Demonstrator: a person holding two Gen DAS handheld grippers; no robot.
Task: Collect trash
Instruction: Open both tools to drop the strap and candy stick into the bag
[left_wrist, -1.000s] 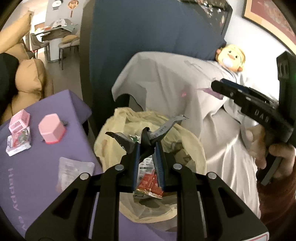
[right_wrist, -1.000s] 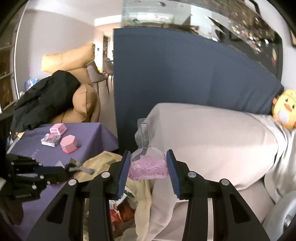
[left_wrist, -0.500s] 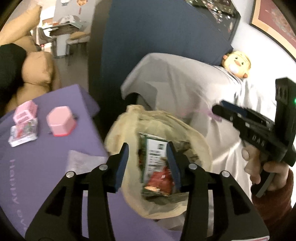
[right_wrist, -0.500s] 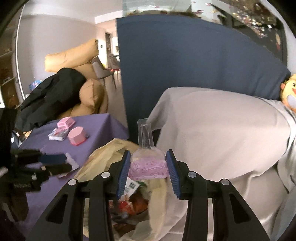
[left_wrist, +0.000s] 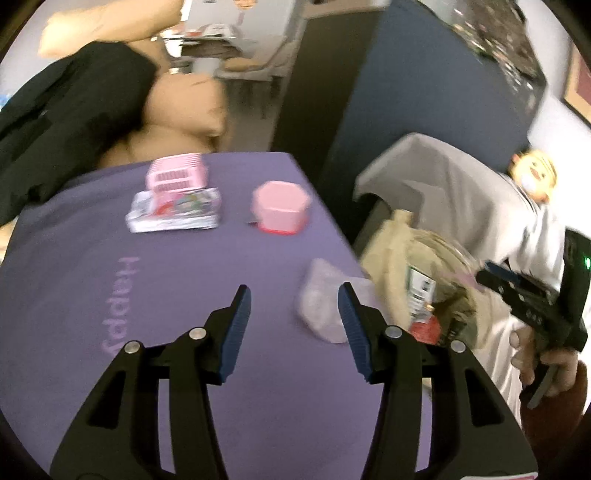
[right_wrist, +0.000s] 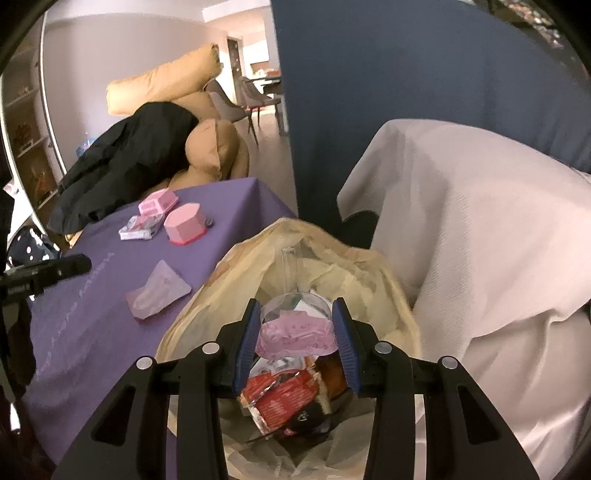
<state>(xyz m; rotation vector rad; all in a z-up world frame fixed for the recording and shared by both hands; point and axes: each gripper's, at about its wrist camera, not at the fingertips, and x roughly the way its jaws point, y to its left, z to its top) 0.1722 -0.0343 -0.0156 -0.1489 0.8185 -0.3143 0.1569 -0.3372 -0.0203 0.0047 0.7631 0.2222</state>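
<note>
Your L gripper (left_wrist: 293, 325): jaws just been opening, nothing between, over counter (left_wrist: 110, 280) nr clear wrapper (left_wrist: 321, 306) at its bag-side edge. R gripper (right_wrist: 297, 338) clamped on clear pink-lined cup (right_wrist: 295, 328) over trash bag (right_wrist: 373, 273).

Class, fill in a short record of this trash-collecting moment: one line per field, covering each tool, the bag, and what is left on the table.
Left tool: open, nothing between its pads; its jaws have just been opening; over the purple tablecloth.
Right tool: shut on a clear plastic cup with pink lining, above the bag.
Trash bag: open, wrappers inside.
Nearest litter: crumpled clear wrapper near the table edge.
Also on table: pink box, pink basket, flat packet.
</note>
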